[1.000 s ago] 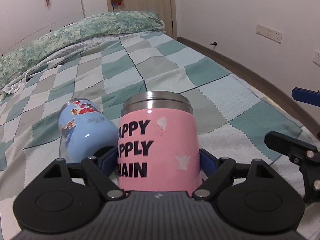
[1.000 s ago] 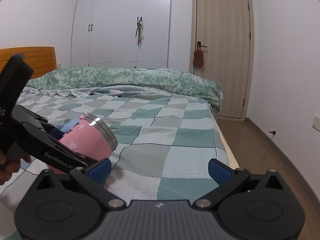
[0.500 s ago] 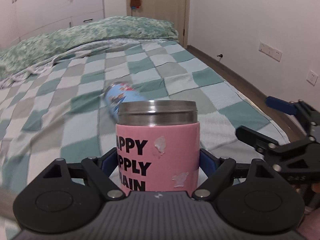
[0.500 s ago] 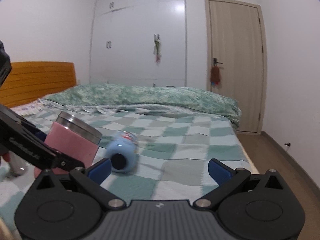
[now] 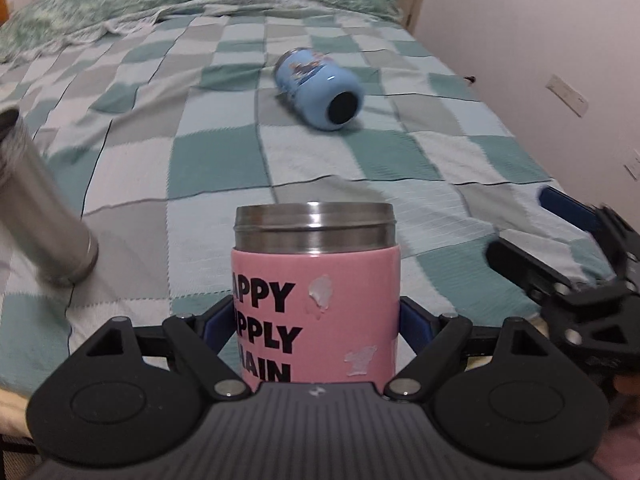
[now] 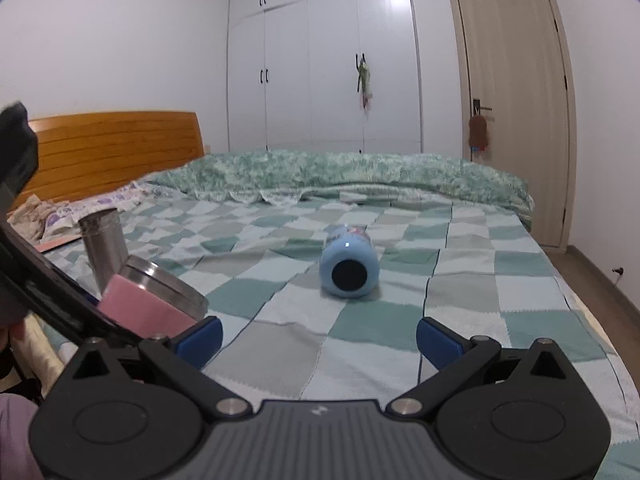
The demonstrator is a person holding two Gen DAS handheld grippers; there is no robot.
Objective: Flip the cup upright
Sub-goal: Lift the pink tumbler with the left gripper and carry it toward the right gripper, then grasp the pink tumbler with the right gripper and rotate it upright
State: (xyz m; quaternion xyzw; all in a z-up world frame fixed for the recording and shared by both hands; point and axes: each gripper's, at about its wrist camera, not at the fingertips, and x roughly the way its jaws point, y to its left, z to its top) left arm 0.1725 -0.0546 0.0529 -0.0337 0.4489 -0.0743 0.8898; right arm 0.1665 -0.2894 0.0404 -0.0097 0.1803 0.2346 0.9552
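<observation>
On the checked bedspread (image 5: 216, 160), near its front edge, a pink cup (image 5: 316, 312) with a steel rim is held by the left gripper (image 5: 316, 320), whose blue pads are pressed against the cup's two sides low on the pink sleeve. In the left wrist view the steel rim is seen at the top and the black lettering reads level; in the right wrist view the same cup (image 6: 148, 300) appears tilted, so whether it yet stands on the bedding cannot be told. The right gripper (image 6: 320, 338) is carried empty, its jaws wide apart, and is aimed at a blue cup (image 6: 349, 266) that lies on its side in the middle of the bed, its dark round end turned toward the camera. A plain steel tumbler (image 6: 103, 242) is seen standing at the left, behind the pink cup.

The pink cup is judged to be stiff and fairly heavy for its size, being steel under a sleeve. The sleeve is probably grippier than the bare metal band, so the mid-body hold now used is the sound one; the polished rim would likely slip. The soft bedding is judged a poor footing: a cup set down there may rock or topple. The blue cup looks smooth and free to roll, and would best be taken across its barrel.
</observation>
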